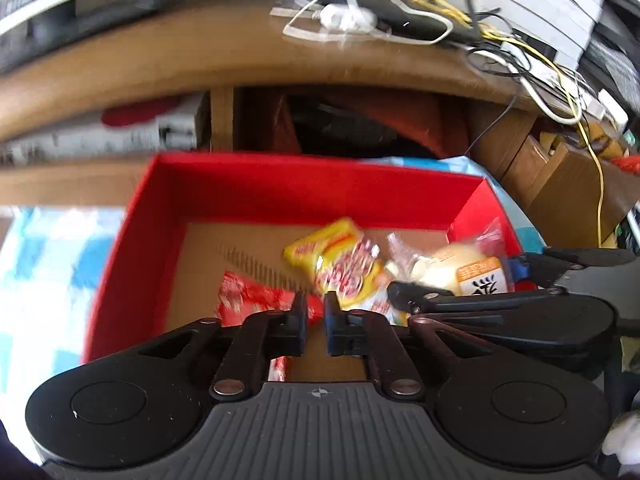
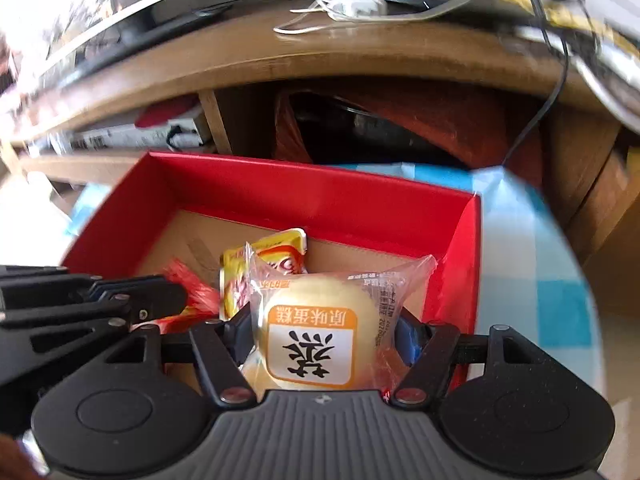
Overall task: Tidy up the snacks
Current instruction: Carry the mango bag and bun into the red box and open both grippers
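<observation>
A red box point(image 1: 312, 172) with a brown cardboard floor sits on a checked cloth. In it lie a red wrapper packet point(image 1: 248, 296) and a yellow snack packet point(image 1: 336, 260). My left gripper point(image 1: 315, 304) hangs over the box with its jaws nearly together. The yellow packet's lower corner sits right at the tips, and I cannot tell if it is pinched. My right gripper point(image 2: 324, 334) is shut on a round pale cake in a clear wrapper point(image 2: 320, 300) with an orange label, low over the box's right half point(image 2: 468, 264). The yellow packet point(image 2: 276, 248) stands behind the cake.
A wooden desk point(image 1: 200, 48) with tangled white, black and yellow cables point(image 1: 400, 20) spans the back, with dark storage under it. A blue and white checked cloth point(image 2: 560, 280) surrounds the box. Brown cardboard boxes point(image 1: 560, 176) stand at the right.
</observation>
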A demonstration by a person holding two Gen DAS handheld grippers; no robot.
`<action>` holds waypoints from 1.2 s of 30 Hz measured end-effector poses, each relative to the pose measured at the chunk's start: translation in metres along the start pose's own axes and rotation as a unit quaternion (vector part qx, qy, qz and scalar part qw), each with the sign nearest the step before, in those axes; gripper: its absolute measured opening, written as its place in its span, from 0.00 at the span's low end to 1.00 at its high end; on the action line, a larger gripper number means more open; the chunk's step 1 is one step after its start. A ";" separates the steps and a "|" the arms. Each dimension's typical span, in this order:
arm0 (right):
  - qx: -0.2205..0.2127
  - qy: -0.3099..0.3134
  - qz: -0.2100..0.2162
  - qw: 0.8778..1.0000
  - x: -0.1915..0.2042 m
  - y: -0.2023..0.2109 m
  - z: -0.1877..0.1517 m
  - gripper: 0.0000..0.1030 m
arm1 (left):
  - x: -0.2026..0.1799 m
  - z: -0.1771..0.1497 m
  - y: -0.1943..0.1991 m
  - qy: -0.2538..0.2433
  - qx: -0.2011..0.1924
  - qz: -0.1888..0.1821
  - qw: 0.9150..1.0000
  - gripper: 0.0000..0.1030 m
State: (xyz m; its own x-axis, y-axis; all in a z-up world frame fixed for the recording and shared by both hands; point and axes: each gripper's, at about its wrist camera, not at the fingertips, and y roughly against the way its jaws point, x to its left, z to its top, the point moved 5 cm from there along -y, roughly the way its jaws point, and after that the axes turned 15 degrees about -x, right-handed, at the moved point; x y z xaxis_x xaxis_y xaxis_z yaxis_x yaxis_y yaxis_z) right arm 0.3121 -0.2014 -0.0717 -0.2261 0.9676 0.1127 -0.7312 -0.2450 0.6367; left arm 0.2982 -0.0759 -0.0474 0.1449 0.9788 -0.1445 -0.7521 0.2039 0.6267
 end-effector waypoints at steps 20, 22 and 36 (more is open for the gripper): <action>-0.002 -0.035 0.004 0.999 -0.009 0.017 0.008 0.86 | 0.001 0.004 0.027 -0.001 -0.011 0.015 1.000 0.56; -0.007 -0.034 0.006 0.999 -0.009 0.020 0.009 0.87 | 0.001 0.006 0.029 0.001 -0.014 0.015 1.000 0.59; -0.022 -0.040 0.016 0.999 0.002 0.045 0.014 0.87 | 0.010 0.000 0.055 -0.004 -0.015 0.025 1.000 0.71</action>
State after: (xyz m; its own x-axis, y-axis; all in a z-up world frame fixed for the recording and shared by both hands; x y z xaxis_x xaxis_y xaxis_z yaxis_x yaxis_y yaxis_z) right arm 0.2877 -0.2102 -0.0320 -0.1986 0.9607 0.1940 -0.7519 -0.2763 0.5985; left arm 0.2588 -0.0545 -0.0142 0.1114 0.9879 -0.1080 -0.7768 0.1543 0.6105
